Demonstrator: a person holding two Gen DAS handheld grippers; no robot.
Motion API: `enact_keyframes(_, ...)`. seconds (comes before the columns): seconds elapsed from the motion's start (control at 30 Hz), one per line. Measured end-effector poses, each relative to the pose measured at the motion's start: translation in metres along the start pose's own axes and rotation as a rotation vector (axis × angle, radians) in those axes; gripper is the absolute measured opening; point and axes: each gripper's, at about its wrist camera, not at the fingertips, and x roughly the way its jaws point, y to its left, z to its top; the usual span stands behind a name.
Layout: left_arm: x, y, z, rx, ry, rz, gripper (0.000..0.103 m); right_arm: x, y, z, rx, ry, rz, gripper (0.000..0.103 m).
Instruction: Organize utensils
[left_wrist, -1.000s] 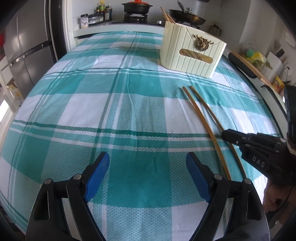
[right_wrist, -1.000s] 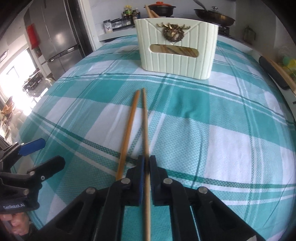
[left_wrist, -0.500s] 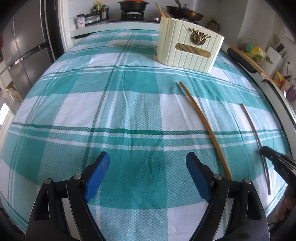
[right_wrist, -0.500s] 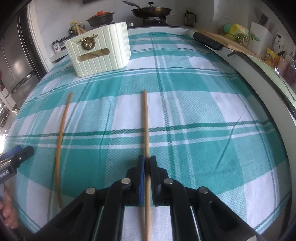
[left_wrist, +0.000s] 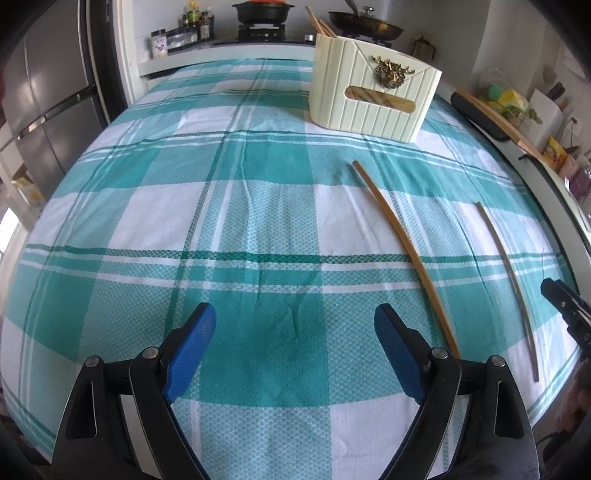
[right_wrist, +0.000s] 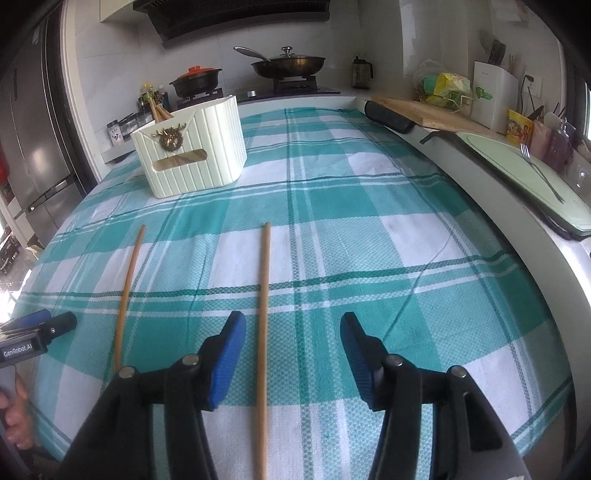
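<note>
Two wooden chopsticks lie apart on the teal plaid tablecloth. One chopstick (right_wrist: 263, 314) lies between my right gripper's (right_wrist: 291, 350) open jaws, close to the left finger, and shows in the left wrist view (left_wrist: 508, 273). The other chopstick (left_wrist: 406, 247) lies just right of my open, empty left gripper (left_wrist: 295, 350), and shows in the right wrist view (right_wrist: 127, 291). A cream ribbed utensil holder (left_wrist: 373, 96) with chopsticks standing in it sits at the table's far side, also in the right wrist view (right_wrist: 192, 151).
Behind the table is a stove with a black pot (right_wrist: 195, 81) and a lidded pan (right_wrist: 291, 64). A counter at right holds a cutting board (right_wrist: 424, 110), a green tray with a fork (right_wrist: 532, 170) and bottles. A fridge (left_wrist: 44, 92) stands at left.
My right gripper carried one chopstick to the right, away from the other, then opened and let it go on the cloth. The left gripper stayed open and nearly still.
</note>
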Motion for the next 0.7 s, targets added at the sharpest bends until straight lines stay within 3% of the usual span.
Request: enact_keyframes(0.7, -0.0007, -0.0010, -0.0046, 0.000, -0.003, -0.019, 0.089, -0.0022, -0.0065, -0.0073, 0.025, -0.016, 0.002, 0.054)
